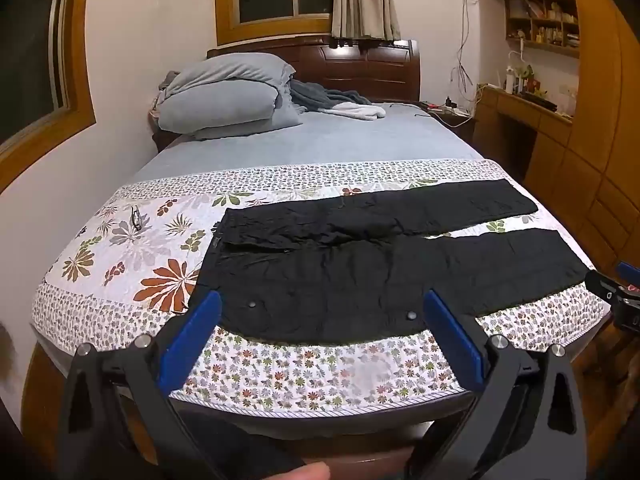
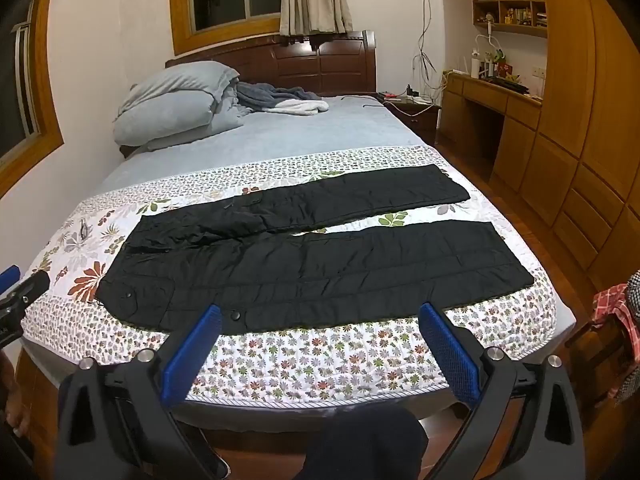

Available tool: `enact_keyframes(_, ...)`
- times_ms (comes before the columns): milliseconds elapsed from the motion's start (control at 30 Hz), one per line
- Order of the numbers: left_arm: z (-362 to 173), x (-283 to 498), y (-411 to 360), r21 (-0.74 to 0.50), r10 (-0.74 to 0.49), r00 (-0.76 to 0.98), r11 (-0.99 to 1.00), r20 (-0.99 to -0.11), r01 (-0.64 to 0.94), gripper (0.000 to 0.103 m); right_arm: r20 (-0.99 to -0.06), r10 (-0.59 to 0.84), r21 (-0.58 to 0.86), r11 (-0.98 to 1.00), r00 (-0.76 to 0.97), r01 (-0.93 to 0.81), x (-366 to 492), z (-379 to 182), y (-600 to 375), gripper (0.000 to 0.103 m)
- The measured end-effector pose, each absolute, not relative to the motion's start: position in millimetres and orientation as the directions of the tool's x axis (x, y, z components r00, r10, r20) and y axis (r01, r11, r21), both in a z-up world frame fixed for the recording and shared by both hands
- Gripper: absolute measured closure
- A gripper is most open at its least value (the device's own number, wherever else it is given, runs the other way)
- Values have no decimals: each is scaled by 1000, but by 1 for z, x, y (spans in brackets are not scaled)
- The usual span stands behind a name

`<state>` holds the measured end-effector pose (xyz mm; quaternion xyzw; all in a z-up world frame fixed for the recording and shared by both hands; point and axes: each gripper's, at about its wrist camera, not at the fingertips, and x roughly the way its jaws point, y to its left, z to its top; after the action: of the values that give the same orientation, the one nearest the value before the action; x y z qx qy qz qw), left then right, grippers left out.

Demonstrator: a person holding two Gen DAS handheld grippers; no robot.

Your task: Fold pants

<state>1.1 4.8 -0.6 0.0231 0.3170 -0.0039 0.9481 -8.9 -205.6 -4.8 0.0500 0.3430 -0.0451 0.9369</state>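
Observation:
Black pants (image 1: 360, 264) (image 2: 304, 256) lie spread flat on the floral quilt (image 1: 280, 368) (image 2: 304, 364) across the foot of the bed, waistband to the left, both legs stretching right and slightly apart. My left gripper (image 1: 322, 304) hovers open above the bed's near edge, in front of the seat of the pants, its blue pads empty. My right gripper (image 2: 320, 316) is open too, empty, held before the near leg. In the left wrist view the right gripper shows at the far right edge; in the right wrist view the left gripper shows at the far left edge.
A folded blue duvet with pillows (image 1: 224, 96) (image 2: 176, 104) and loose clothes (image 1: 340, 104) sit by the dark headboard. Glasses (image 1: 136, 216) lie on the quilt left of the waistband. Wooden cabinets and a desk (image 2: 560, 128) line the right wall. A checked cloth (image 2: 616, 312) hangs at right.

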Motion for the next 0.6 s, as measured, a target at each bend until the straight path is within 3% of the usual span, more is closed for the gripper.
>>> enact_keyframes(600,-2,-1,10,45,14,799,999,-602,15,3,-649,-50,64,991,759,121,-9,-5,-208,3)
